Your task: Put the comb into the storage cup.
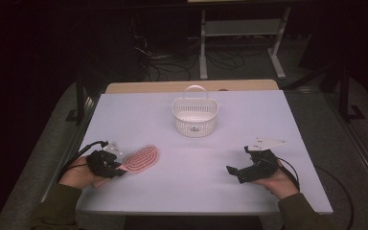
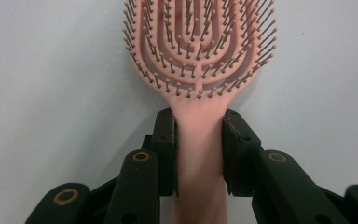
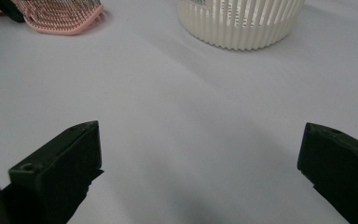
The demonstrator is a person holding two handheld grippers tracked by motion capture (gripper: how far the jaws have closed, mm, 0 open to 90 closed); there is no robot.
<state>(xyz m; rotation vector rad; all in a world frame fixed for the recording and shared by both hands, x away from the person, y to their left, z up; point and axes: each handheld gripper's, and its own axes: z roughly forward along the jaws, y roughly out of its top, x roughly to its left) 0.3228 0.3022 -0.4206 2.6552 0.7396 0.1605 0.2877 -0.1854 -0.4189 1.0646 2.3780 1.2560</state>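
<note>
A pink hairbrush lies bristles up on the white table at the front left. My left gripper is shut on its handle. In the left gripper view both pads press the sides of the handle just below the bristled head, with the left gripper low in the picture. At the front right, my right gripper rests low over the table, open, pointing left. Its jaws stand wide apart in the right gripper view, and the right gripper has only bare table between them.
A white slotted basket with an upright handle stands at the middle back of the table; its wall shows ahead of the right gripper. The brush head is far off to its left. Table edges run close to both hands.
</note>
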